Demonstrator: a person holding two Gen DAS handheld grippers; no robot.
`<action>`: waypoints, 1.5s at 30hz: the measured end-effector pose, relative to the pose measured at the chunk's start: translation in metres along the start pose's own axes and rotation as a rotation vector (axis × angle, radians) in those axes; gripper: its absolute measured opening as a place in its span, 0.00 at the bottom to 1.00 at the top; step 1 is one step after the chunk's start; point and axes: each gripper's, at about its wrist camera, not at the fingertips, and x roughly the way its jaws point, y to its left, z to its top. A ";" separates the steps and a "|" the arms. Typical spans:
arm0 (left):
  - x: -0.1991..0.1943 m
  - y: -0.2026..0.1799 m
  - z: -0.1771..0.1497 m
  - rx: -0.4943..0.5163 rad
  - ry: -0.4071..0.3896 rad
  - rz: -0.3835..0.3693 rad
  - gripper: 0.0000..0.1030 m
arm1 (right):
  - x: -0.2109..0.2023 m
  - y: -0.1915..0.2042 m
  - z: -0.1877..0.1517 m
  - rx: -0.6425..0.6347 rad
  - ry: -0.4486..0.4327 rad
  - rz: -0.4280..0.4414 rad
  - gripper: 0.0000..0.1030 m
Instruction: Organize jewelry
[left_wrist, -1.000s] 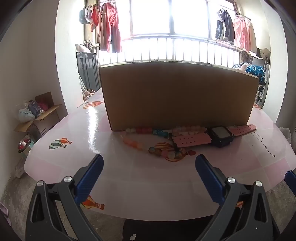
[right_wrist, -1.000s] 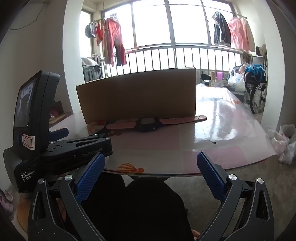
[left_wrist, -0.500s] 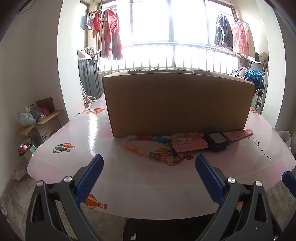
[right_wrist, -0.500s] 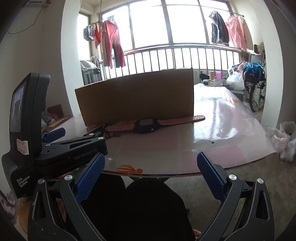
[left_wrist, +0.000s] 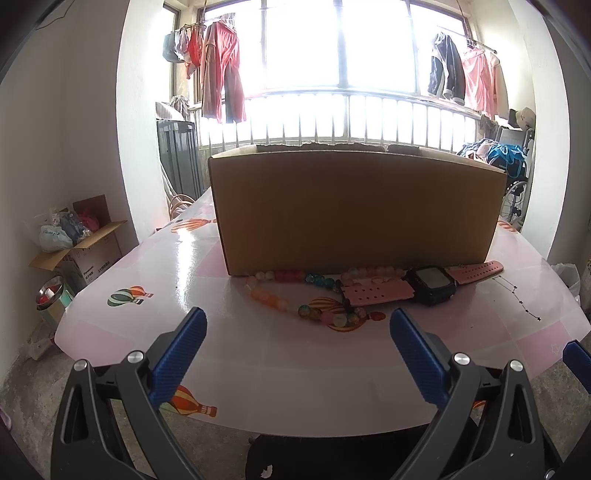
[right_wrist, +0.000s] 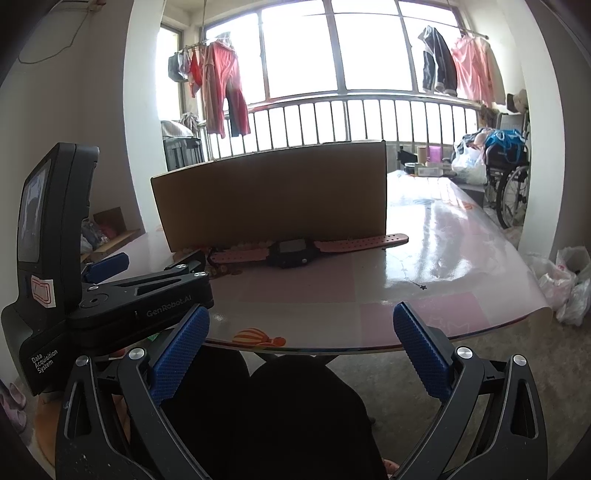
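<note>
So nothing is stowed: beads (left_wrist: 295, 295) and watch (left_wrist: 430, 285) lie against the box (left_wrist: 354, 206); I hold both grippers, left (left_wrist: 295, 334) and right (right_wrist: 301, 332), wide and empty.

The table (left_wrist: 155, 317) had a glossy, smooth pink top that mirrored the window light. The cardboard box (left_wrist: 354, 210) was matt brown. The bead bracelet (left_wrist: 291, 295) looked glassy and polished. The watch (left_wrist: 430, 284) had a matt pink perforated strap and dark plastic case. The left gripper (left_wrist: 297, 338) pads were ribbed blue.
</note>
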 end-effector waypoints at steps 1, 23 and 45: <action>0.000 0.000 0.000 -0.001 0.001 -0.001 0.94 | 0.000 0.000 0.000 0.001 0.001 0.002 0.94; 0.001 -0.001 0.002 -0.004 0.008 -0.003 0.94 | 0.000 0.000 -0.001 0.000 0.003 -0.001 0.94; 0.004 -0.001 0.003 -0.004 0.019 -0.005 0.94 | -0.001 0.000 -0.001 0.000 0.012 0.000 0.94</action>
